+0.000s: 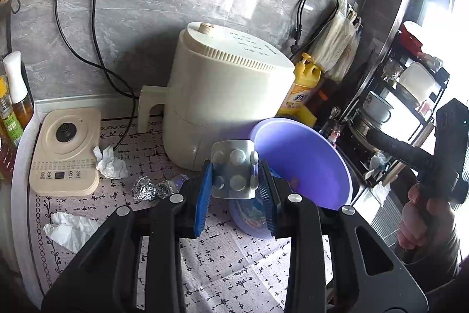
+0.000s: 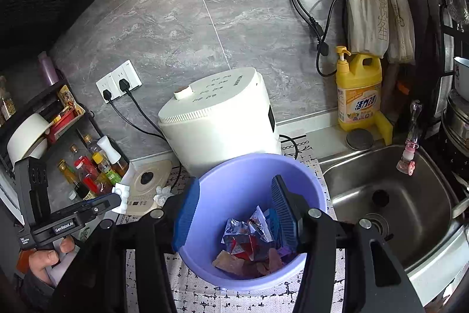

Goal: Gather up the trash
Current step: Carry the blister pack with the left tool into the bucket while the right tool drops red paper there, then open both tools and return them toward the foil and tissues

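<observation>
My left gripper (image 1: 234,181) is shut on a silver pill blister pack (image 1: 234,172), held above the mat just left of the purple basin (image 1: 304,166). My right gripper (image 2: 234,213) is open and empty, hovering over the same basin (image 2: 234,175), which holds several crumpled wrappers (image 2: 249,236). On the mat to the left lie two crumpled white tissues (image 1: 110,163) (image 1: 70,229) and crumpled foil (image 1: 146,189). A blue wrapper (image 1: 249,213) lies under the left gripper.
A cream air fryer (image 1: 222,96) stands behind the basin. A kettle base (image 1: 66,151) sits at the left, with bottles (image 1: 11,107) beside it. A yellow detergent bottle (image 2: 359,90) and a steel sink (image 2: 390,201) are at the right.
</observation>
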The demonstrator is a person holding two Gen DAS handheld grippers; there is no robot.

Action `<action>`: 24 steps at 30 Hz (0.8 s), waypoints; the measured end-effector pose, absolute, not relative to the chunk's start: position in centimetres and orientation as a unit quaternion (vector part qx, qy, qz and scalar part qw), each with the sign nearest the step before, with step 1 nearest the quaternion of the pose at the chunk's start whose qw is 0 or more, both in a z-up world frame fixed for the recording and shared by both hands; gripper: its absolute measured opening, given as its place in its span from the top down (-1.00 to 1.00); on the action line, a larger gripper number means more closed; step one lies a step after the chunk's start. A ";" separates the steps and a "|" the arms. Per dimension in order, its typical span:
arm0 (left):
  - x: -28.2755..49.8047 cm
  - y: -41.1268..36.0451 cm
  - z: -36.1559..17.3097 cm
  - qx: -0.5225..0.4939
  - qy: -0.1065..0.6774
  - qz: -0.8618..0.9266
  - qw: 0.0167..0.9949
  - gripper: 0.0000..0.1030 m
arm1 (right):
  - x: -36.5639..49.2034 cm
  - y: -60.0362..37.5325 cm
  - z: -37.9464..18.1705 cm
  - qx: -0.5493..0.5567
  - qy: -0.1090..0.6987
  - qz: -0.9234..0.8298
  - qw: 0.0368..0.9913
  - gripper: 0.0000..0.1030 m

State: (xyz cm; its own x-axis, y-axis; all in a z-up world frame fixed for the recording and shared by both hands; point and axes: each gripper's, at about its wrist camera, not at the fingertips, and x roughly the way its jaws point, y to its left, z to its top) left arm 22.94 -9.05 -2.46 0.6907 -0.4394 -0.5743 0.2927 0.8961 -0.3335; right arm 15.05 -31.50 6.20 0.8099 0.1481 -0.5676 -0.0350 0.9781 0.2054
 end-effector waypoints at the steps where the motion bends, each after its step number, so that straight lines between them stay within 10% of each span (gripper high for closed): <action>1: 23.2 -9.8 -2.4 -0.107 0.338 -0.206 0.912 0.39 | 14.7 -32.0 6.2 0.092 0.304 0.044 0.947 -0.08; 11: 25.3 -16.9 -2.2 -0.094 0.334 -0.255 0.902 0.39 | 11.2 -36.0 6.2 0.095 0.299 0.010 0.950 -0.33; 12: 25.4 -17.2 -2.0 -0.102 0.329 -0.259 0.903 0.31 | 10.9 -36.3 6.1 0.096 0.298 0.007 0.950 -0.39; 15: 25.3 -18.0 -1.3 -0.110 0.305 -0.256 0.910 -0.84 | 10.1 -36.8 6.1 0.099 0.294 -0.001 0.951 -0.54; 24: 24.5 -14.1 -1.7 -0.100 0.313 -0.203 0.923 -0.88 | 10.9 -34.2 5.1 0.092 0.295 0.002 0.951 -0.86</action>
State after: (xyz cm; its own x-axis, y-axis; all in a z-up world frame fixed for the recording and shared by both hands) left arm 24.51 -14.11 -1.70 0.7221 -0.4363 -0.5369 0.3111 0.8980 -0.3112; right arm 10.92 -34.23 5.15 0.8255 0.0583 -0.5615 0.0503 0.9831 0.1760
